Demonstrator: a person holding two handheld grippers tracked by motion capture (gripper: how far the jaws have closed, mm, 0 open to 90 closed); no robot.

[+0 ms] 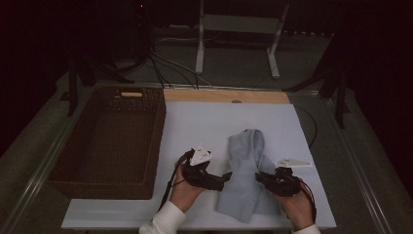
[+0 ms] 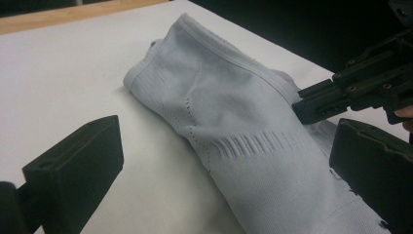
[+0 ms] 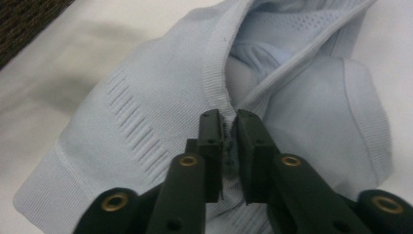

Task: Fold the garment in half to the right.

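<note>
Right gripper (image 3: 229,122): jaws pinched narrow on a ribbed hem of the pale blue garment (image 1: 246,170). Left gripper (image 1: 225,179): jaws spread wide, straddling the garment's edge without pressing it. The garment lies crumpled at tabletop (image 1: 204,122) centre. A wicker basket (image 1: 109,141) stands at nine o'clock, well apart. No legible writing.

We see a soft, pale blue knit garment (image 3: 160,102) with ribbed hems, a dark woven wicker basket (image 1: 104,173), a smooth matt white tabletop (image 1: 204,124) edged in wood, and matt black plastic jaws.
</note>
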